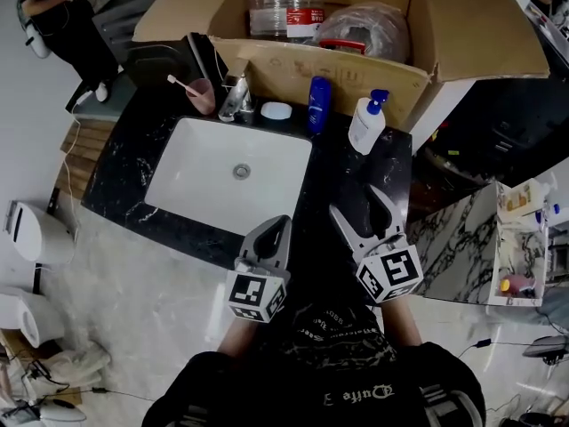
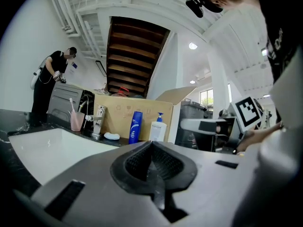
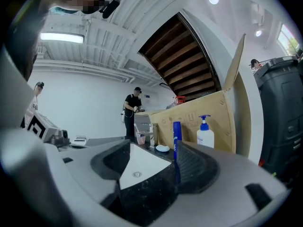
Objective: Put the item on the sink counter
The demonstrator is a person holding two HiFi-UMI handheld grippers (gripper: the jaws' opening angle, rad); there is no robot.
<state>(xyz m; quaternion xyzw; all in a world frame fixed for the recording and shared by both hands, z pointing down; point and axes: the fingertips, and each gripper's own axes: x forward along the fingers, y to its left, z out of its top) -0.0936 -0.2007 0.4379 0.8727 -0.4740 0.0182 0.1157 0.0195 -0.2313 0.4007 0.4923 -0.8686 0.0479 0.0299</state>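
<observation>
Our left gripper [image 1: 278,223] has its jaws pressed together on nothing; our right gripper [image 1: 357,201] holds its jaws apart, empty. We see the white pump bottle with blue nozzle [image 1: 365,127] upright on the black marble sink counter [image 1: 124,172], near a blue bottle [image 1: 319,105].

Person in black [image 1: 62,25]: stands far beyond the left gripper [image 1: 278,223], to its left. Toilet [image 1: 36,234]: on the floor, well left of that gripper. White shelf unit [image 1: 520,247]: well right of the right gripper [image 1: 357,200], holding small bottles.
</observation>
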